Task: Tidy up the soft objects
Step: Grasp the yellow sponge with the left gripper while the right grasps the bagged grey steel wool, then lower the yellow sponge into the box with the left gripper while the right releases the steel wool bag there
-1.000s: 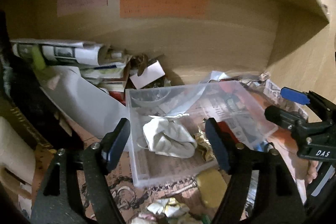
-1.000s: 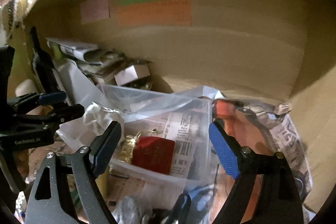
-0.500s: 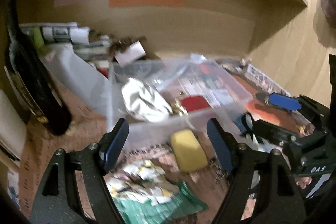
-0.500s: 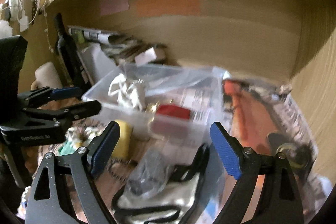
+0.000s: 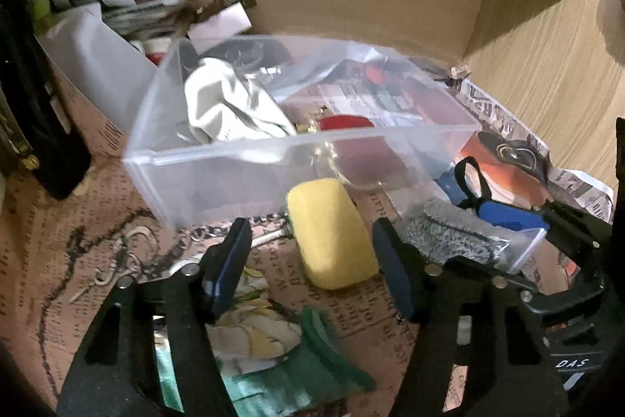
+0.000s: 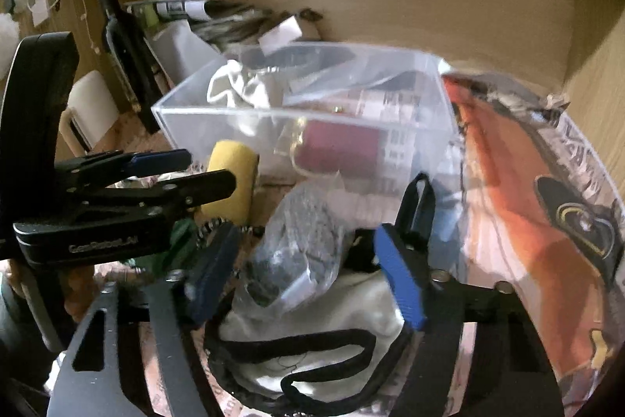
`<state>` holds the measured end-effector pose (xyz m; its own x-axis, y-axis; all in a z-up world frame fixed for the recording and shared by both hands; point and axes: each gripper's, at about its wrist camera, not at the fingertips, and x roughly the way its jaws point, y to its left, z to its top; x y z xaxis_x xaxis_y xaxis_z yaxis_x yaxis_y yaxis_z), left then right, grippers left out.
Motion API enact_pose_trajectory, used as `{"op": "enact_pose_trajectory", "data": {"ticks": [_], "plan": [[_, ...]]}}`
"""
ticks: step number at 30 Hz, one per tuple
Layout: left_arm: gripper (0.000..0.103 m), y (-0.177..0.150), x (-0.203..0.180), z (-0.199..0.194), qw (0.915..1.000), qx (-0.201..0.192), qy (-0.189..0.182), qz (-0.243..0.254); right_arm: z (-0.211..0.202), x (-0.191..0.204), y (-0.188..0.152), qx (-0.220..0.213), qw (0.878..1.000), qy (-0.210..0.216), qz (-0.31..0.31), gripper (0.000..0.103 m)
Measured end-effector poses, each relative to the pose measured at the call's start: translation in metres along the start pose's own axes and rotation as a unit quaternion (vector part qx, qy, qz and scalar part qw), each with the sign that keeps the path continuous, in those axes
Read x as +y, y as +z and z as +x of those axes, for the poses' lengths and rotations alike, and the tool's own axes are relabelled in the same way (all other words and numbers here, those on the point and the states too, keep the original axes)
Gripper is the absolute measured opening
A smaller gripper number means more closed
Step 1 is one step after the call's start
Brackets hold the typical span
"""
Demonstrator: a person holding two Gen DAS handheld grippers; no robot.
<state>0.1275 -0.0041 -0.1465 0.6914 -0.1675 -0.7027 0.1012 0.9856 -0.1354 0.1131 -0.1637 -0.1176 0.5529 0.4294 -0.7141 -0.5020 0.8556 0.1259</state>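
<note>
My left gripper (image 5: 312,268): fingers spread, empty, flanking the yellow sponge (image 5: 332,231) beside the clear bin (image 5: 273,151). My right gripper (image 6: 304,272): fingers spread over the bagged grey cloth (image 6: 300,245).

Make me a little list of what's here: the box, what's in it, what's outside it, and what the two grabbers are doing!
box: clear plastic bin, open top
inside: white cloth, red thing
outside, in front: yellow sponge, grey fuzzy thing in a bag
left gripper: open, around the sponge, not gripping
right gripper: open, either side of the bag
</note>
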Motion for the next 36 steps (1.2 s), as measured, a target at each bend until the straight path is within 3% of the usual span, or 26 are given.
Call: {"op": "enact_pose_trajectory", "data": {"ticks": [5,9,17,26,36], "plan": [[0.049,-0.002,-0.001,0.013,0.9996,0.013,-0.022,-0.007,0.005,-0.003,-0.006,0.012,1.000,0.012,0.005,0.045],[0.039,-0.003,-0.005,0.013,0.9994,0.010,-0.034,-0.003,0.004,-0.002,-0.006,0.007,1.000,0.013,-0.002,0.039],[0.034,-0.006,0.001,0.000,0.9992,-0.004,-0.037,-0.014,-0.008,-0.002,-0.001,-0.013,1.000,0.019,0.001,0.026],[0.034,0.002,0.005,-0.043,0.9978,-0.054,-0.034,-0.017,-0.034,0.001,0.013,-0.055,0.998,0.016,-0.005,0.025],[0.034,0.040,0.001,-0.078,0.9918,-0.124,-0.029,-0.011,-0.064,-0.003,0.047,-0.126,0.992,0.000,-0.009,0.025]]}}
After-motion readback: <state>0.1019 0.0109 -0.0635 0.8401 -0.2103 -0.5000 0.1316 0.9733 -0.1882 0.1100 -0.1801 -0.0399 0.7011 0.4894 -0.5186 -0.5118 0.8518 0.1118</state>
